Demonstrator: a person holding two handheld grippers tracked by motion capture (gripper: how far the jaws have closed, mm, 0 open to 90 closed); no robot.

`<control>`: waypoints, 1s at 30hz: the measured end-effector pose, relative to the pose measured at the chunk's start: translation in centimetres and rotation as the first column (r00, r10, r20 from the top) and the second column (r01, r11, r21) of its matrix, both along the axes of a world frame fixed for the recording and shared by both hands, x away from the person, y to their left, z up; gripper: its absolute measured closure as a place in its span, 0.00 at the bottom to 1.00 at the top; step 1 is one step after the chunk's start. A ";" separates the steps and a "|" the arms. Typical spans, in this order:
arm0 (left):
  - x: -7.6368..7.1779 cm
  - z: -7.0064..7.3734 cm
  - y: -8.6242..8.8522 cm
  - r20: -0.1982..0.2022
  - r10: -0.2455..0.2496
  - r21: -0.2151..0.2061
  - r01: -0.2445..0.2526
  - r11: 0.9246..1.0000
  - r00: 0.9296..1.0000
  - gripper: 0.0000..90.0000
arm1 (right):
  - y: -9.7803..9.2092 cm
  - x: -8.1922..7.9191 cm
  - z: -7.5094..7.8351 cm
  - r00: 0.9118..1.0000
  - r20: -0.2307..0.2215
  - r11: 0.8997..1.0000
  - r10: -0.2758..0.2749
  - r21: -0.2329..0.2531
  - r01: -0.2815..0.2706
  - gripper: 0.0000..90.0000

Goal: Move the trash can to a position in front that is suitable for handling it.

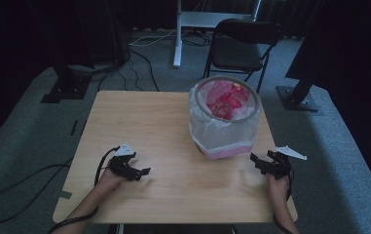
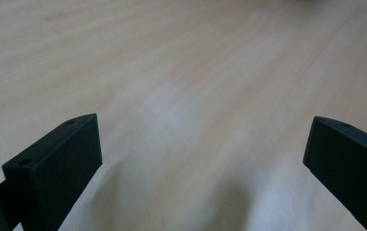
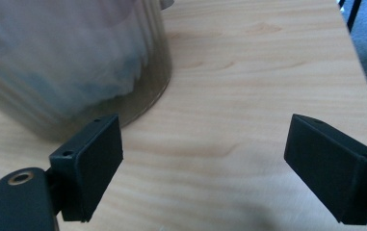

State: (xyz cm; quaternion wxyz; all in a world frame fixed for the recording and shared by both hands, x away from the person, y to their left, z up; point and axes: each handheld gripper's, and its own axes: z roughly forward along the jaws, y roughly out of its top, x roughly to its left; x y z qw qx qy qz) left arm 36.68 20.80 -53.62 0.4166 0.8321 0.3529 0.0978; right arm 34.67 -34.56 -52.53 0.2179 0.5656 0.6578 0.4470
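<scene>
A small waste bin (image 1: 224, 117) with a grey rim and a translucent white liner stands on the wooden table (image 1: 139, 122), right of centre; pink material lies inside it. In the right gripper view the bin's wall (image 3: 70, 62) rises close on the left. My left gripper (image 1: 141, 171) rests low over the table's front left, held by a hand, its jaws wide apart with nothing between them (image 2: 203, 154). My right gripper (image 1: 256, 161) sits near the front right edge, just right of the bin's base, open and empty (image 3: 205, 168).
A black folding chair (image 1: 241, 46) stands beyond the table's far side, with a white stand (image 1: 178, 34) and cables on the grey carpet. Dark stand bases flank the table at the back left (image 1: 66, 87) and back right (image 1: 297, 97). A black cable (image 1: 22, 180) trails left.
</scene>
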 end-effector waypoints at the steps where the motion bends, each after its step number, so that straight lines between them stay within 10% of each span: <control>1: 0.4 0.1 -0.2 -0.002 0.000 -0.008 0.000 1.000 1.000 0.00 | 0.0 0.3 0.1 1.000 0.003 1.000 -0.004 -0.005 0.004 0.14; 30: 9.8 3.9 -8.8 0.113 0.069 -0.065 -0.062 0.996 0.991 0.00 | -1.0 7.3 3.3 0.992 0.070 0.994 -0.102 0.048 0.098 0.14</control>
